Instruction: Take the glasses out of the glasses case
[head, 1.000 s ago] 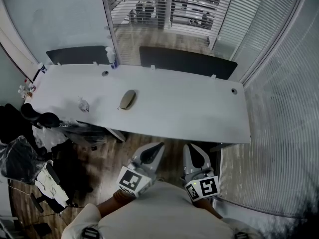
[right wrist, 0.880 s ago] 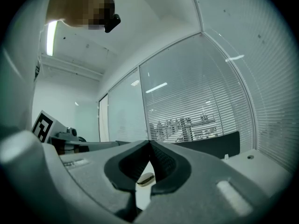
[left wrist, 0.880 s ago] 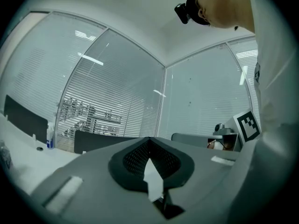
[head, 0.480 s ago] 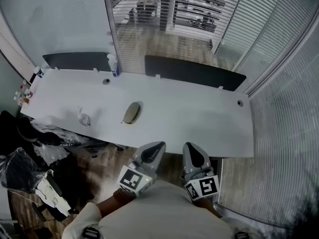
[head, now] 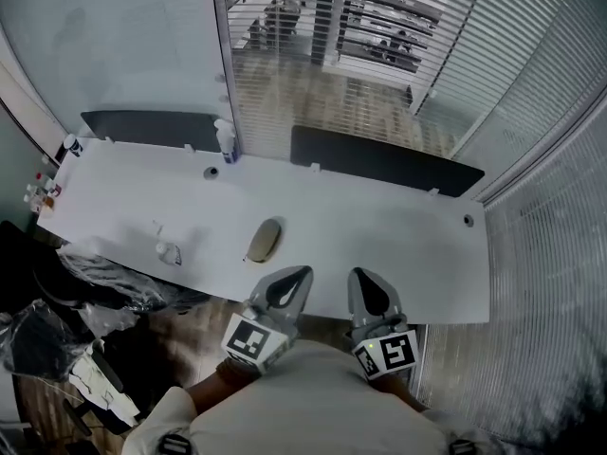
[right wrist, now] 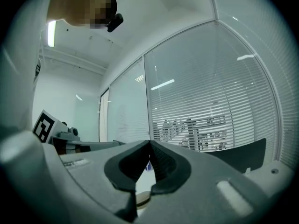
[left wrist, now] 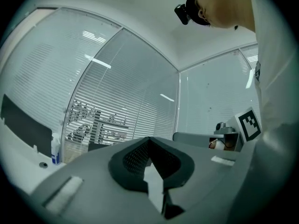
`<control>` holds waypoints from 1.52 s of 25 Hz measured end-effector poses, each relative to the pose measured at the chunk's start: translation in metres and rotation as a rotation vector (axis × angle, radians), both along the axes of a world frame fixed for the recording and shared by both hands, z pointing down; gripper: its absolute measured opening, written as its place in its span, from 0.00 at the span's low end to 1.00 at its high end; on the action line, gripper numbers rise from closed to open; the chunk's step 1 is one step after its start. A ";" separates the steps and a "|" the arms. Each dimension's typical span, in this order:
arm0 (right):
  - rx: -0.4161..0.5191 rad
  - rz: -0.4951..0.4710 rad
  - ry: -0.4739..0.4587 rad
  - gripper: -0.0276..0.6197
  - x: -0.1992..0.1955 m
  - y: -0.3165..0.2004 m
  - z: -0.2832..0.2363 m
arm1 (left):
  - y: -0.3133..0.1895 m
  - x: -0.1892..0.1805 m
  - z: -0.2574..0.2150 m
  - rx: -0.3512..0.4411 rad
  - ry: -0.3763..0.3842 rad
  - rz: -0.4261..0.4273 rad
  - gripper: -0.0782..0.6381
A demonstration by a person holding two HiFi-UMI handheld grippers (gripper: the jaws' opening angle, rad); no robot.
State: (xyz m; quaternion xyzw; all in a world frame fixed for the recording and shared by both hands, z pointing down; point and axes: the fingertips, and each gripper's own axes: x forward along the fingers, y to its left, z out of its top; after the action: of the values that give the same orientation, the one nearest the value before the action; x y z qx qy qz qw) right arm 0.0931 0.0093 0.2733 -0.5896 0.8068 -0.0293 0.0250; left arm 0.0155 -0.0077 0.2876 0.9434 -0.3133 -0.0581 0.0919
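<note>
Closest in, both tools sit level at the person's waist, short of the near edge. The left hand-held gripper (head: 287, 286) has its jaws pressed together with nothing between them, and the right hand-held gripper (head: 370, 292) is the same, closed and empty. Nothing is touched yet, so the step in hand looks like the reach to the case.

Just past the near edge of the white surface (head: 398, 235), left of its middle, lies the glasses case (head: 265, 241), almost straight ahead of the left tool. It's a tan-olive oval, smooth and rounded, lying flat with its long axis running near to far and a slight lean. It looks closed. No glasses show, and I can't make out the seam or hinge from here.

To do this well, both sets of jaws need to open before they arrive. One should pin the lower shell against the surface while the other lifts the lid at the seam. That rounded shell could skid if pushed from one side only.

Further left along the near edge sits a small clear crumpled thing (head: 168, 251), well apart from the case. At the far edge stands a bottle (head: 226, 140), with dark panels (head: 384, 159) behind it.
</note>
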 end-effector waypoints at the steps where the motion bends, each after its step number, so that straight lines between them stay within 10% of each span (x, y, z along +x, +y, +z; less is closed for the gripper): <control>1: 0.001 -0.003 0.002 0.04 -0.003 -0.006 -0.001 | -0.006 -0.003 0.002 0.002 0.002 -0.006 0.11; 38: -0.121 -0.151 -0.016 0.04 -0.003 -0.055 0.064 | -0.046 0.002 0.049 -0.097 -0.173 -0.159 0.11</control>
State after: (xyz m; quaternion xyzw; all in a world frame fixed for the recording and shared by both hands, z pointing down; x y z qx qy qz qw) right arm 0.0896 -0.0453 0.3371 -0.5273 0.8455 -0.0845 -0.0064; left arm 0.0178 -0.0533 0.3361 0.9115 -0.3963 0.0316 0.1052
